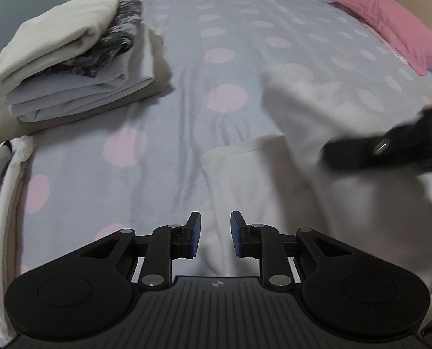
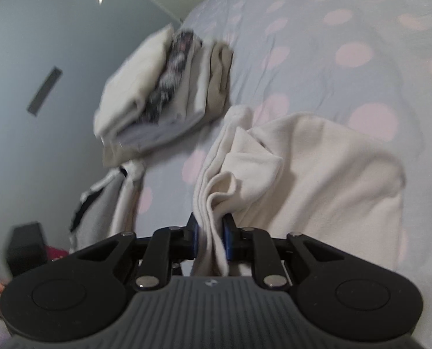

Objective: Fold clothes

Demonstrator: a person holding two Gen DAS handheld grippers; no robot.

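Observation:
A cream garment [image 1: 303, 174] lies spread on the right half of the bed, partly lifted and blurred at its far end. My left gripper [image 1: 215, 232] hovers open over its near left edge, with nothing between the blue pads. In the right wrist view my right gripper [image 2: 211, 234] is shut on a bunched fold of the same cream garment [image 2: 317, 174], which drapes away to the right. The right gripper [image 1: 390, 145] also shows as a blurred dark shape at the right of the left wrist view.
A stack of folded clothes [image 1: 76, 58] sits at the bed's far left. More folded pieces [image 1: 1, 203] lie at the near left edge. A pink pillow [image 1: 390, 26] rests at the far right. The grey bedspread [image 1: 186, 72] has pink dots.

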